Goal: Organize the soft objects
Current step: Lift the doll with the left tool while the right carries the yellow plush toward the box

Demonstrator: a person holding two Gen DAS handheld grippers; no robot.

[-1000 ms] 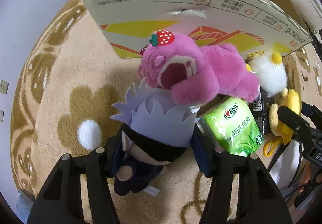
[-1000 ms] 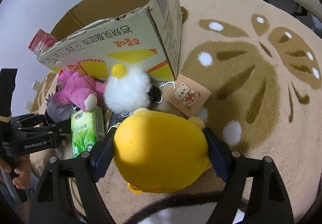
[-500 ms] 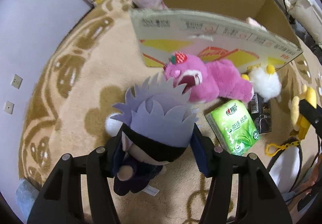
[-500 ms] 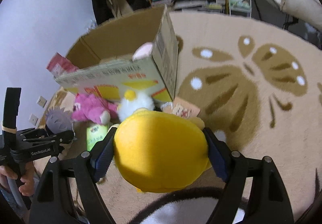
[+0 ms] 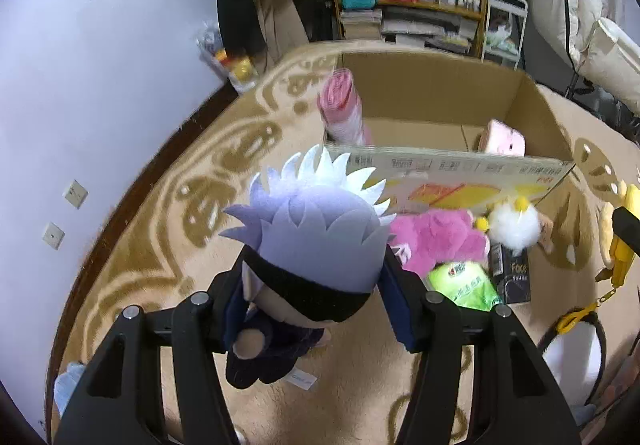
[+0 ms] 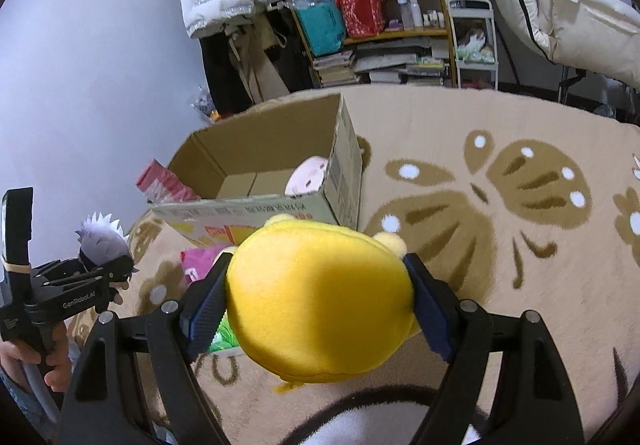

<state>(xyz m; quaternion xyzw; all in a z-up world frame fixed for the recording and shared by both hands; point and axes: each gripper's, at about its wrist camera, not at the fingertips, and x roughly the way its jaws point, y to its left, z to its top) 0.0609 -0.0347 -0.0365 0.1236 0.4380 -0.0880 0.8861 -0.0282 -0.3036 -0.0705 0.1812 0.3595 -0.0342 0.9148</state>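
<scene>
My left gripper is shut on a spiky white-haired doll with a black blindfold, held above the rug. My right gripper is shut on a yellow plush, also lifted. The left gripper and its doll also show in the right wrist view. An open cardboard box stands ahead with a pink plush inside. A magenta bear and a white fluffy toy lie on the rug against the box's near wall.
A green tissue pack and a black packet lie by the toys. A pink roll leans at the box's left corner. The patterned beige rug spreads to the right. Shelves and hanging clothes stand behind.
Both grippers have risen with their toys. The box interior and the room behind have come into view. The toys on the rug look smaller and lower.
</scene>
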